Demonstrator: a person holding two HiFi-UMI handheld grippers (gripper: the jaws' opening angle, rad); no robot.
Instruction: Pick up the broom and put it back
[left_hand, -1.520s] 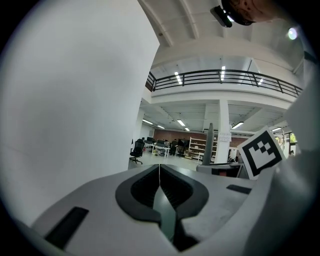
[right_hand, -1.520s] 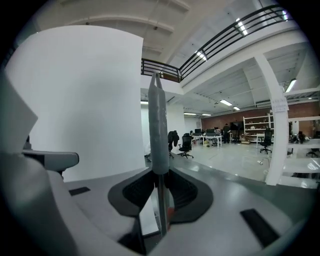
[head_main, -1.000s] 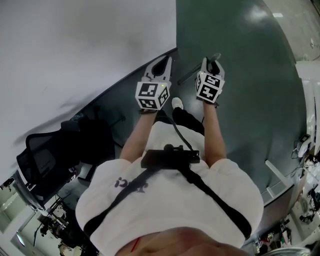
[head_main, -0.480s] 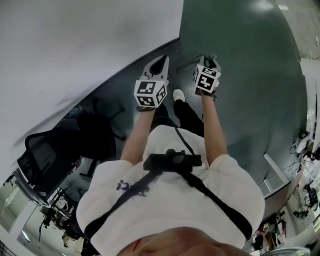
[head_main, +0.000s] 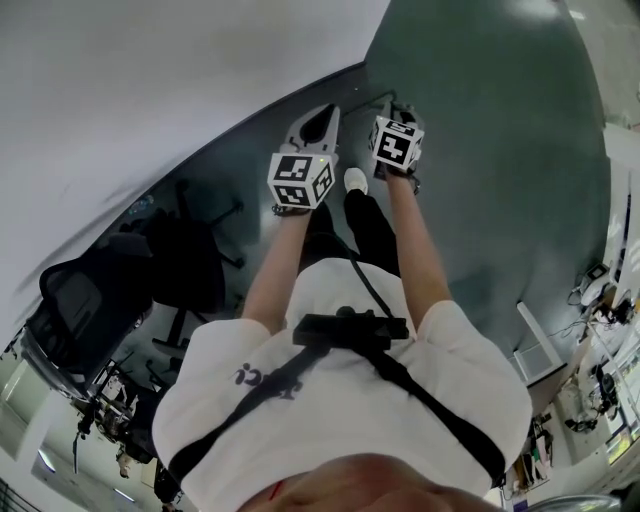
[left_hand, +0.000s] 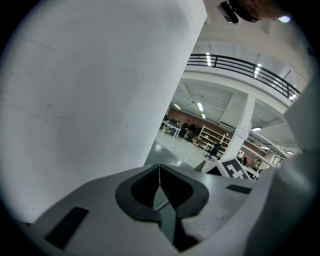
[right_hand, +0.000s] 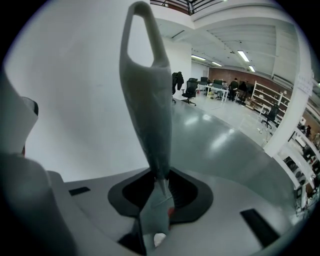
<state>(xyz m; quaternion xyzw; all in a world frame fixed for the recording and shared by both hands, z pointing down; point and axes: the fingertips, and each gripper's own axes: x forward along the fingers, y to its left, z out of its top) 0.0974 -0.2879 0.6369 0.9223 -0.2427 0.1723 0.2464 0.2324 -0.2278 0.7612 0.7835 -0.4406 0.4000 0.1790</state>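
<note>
The broom's grey handle (right_hand: 150, 110) rises from between the jaws of my right gripper (right_hand: 161, 187), and its hanging loop (right_hand: 142, 35) stands out against the white wall. The right gripper (head_main: 398, 112) is shut on that handle. In the head view the broom itself is hardly visible, and its brush end is hidden. My left gripper (head_main: 318, 122) is level with the right one and just to its left, close to the wall. Its jaws (left_hand: 159, 172) meet at the tips and hold nothing.
A white wall (head_main: 150, 100) meets the dark glossy floor (head_main: 500, 150) just ahead of both grippers. Black office chairs (head_main: 90, 300) stand to the left. The person's white shoe (head_main: 355, 180) is below the grippers. White boxes and cables (head_main: 600, 290) lie at the right edge.
Both grippers have moved away from the body toward the foot of the wall, and the right one has drifted left. The right gripper's hold on the broom handle is the same.
</note>
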